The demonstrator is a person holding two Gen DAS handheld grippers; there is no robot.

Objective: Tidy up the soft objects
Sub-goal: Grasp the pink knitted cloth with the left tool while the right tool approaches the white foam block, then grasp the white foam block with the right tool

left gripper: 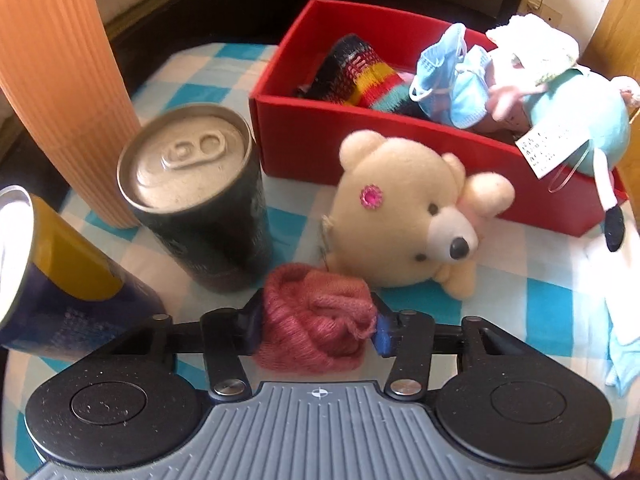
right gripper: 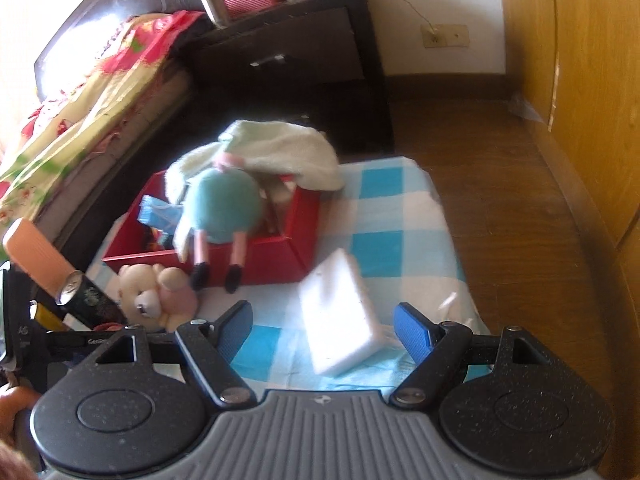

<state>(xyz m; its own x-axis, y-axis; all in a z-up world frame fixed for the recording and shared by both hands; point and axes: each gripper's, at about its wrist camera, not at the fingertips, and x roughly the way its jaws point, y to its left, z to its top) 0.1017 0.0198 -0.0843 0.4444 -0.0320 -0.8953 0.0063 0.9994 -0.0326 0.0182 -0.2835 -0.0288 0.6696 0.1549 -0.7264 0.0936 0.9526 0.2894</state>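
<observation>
The left gripper (left gripper: 316, 322) clamps a pink knitted bundle (left gripper: 316, 316) on the checked cloth (left gripper: 552, 304), just before the cream bear (left gripper: 404, 208) by the red box (left gripper: 316, 136). The right gripper (right gripper: 324, 328) stands open over a white sponge block (right gripper: 340, 316) near the cloth's right edge.

Three drink containers are standing ahead-left of the left tool — one black can (left gripper: 200, 200), one blue-and-yellow can (left gripper: 60, 272), one orange ribbed cup (left gripper: 60, 80). One red box (left gripper: 360, 148) is sitting ahead. One cream teddy bear (left gripper: 408, 212) is lying just ahead — one pink knit bundle (left gripper: 316, 316) is sitting between its fingers. One white sponge block (right gripper: 340, 316) is lying ahead of the right tool.
</observation>
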